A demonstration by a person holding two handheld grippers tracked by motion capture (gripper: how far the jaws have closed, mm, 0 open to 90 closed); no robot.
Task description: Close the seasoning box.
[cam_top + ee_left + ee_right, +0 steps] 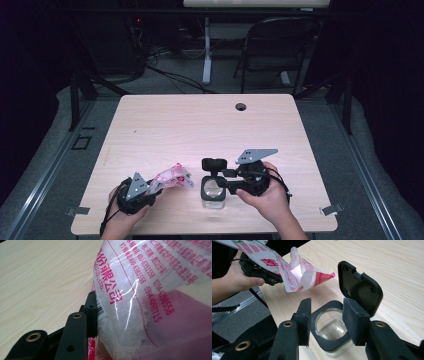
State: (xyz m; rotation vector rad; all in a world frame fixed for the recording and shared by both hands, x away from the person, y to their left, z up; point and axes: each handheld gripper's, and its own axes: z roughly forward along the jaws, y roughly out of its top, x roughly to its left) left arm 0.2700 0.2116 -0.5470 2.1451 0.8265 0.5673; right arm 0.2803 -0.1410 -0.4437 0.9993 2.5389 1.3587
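My right claw (325, 322) stands open around the jar (329, 331) rim, lid (359, 287) flipped up just beyond. Farther off, my left claw (136, 192) pinches the powder bag (297, 272); tipped early, it spills onto the table (387, 260).

bag (172, 178): pink-white plastic, crumpled, held above table | jar (213, 192): clear glass, upright, black lid open
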